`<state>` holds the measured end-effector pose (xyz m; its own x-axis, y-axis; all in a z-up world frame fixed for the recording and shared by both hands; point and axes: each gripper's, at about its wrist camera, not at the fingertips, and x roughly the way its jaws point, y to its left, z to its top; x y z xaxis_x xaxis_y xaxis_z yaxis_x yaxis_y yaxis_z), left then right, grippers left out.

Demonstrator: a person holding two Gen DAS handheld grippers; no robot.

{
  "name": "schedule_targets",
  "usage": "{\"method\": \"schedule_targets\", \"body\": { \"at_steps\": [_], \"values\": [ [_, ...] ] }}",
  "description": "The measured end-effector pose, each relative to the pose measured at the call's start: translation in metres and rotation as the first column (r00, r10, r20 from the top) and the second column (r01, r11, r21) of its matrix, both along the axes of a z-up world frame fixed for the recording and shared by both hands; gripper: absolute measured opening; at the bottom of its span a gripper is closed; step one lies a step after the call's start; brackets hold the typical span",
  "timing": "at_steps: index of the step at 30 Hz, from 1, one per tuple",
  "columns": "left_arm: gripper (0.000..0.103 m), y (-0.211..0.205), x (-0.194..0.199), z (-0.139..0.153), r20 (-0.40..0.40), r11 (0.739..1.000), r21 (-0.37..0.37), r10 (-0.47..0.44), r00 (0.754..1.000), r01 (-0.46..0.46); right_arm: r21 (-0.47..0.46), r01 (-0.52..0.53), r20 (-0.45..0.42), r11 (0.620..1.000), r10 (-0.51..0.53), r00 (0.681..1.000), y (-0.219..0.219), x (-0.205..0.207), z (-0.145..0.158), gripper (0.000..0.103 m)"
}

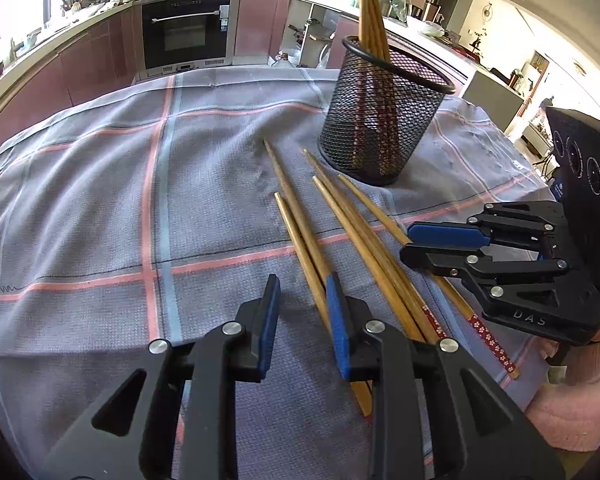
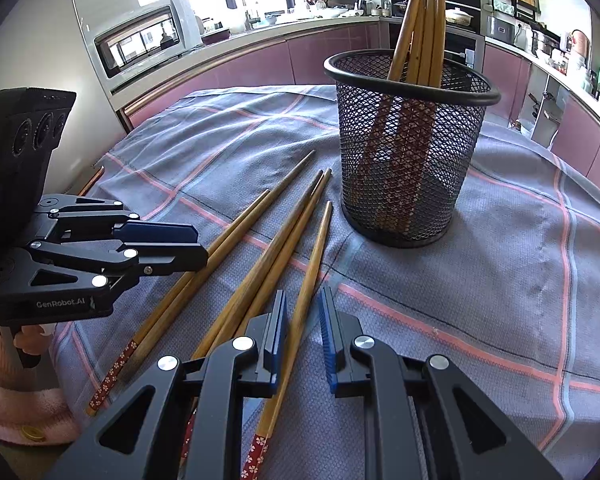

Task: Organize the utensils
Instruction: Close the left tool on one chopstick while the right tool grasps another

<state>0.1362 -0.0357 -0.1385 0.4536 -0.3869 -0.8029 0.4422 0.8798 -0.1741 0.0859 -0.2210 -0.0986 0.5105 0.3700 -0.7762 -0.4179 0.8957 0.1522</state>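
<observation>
A black mesh holder (image 1: 380, 120) (image 2: 408, 160) stands on the checked cloth with several wooden chopsticks (image 1: 370, 20) (image 2: 424, 32) upright in it. Several more loose chopsticks (image 1: 360, 232) (image 2: 236, 240) lie fanned out in front of it, their red patterned ends towards me. My left gripper (image 1: 304, 312) (image 2: 200, 248) is open by a narrow gap, with only cloth between its pads; one pair of chopsticks runs under its right finger (image 1: 338, 320). My right gripper (image 2: 302, 320) (image 1: 406, 244) is open too, low over the rightmost chopstick (image 2: 314, 260), which runs between the pads untouched.
The blue-grey cloth (image 1: 100, 200) (image 2: 500, 280) covers the table to its edges. Pink cabinets and a built-in oven (image 1: 188, 28) curve behind it, with a toaster oven (image 2: 140, 48) at the left. A person's pink sleeve (image 1: 572, 400) (image 2: 4, 400) is beside each gripper.
</observation>
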Motion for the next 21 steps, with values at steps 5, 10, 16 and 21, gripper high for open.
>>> {"method": "schedule_targets", "body": {
  "at_steps": [5,10,16,21],
  "values": [
    [0.020,0.000,0.002,0.001,0.006,0.999,0.032,0.002,1.000,-0.002,-0.016,0.002,0.006,1.000,-0.002,1.000,0.001,0.001,0.000,0.014],
    [0.025,-0.012,0.007,-0.001,0.031,0.995,0.099,-0.012,0.999,0.009,-0.044,0.002,0.020,0.999,-0.001,1.000,0.007,0.006,-0.001,0.014],
    [0.012,-0.016,0.011,0.000,0.042,0.992,0.120,0.029,0.999,-0.034,-0.019,0.011,0.013,1.000,-0.011,1.000,0.005,0.011,-0.002,0.008],
    [0.007,-0.009,0.010,0.001,0.033,0.994,0.082,0.073,0.997,-0.075,0.019,0.019,0.005,1.000,-0.019,1.000,-0.001,0.008,0.000,0.005]
  ]
}}
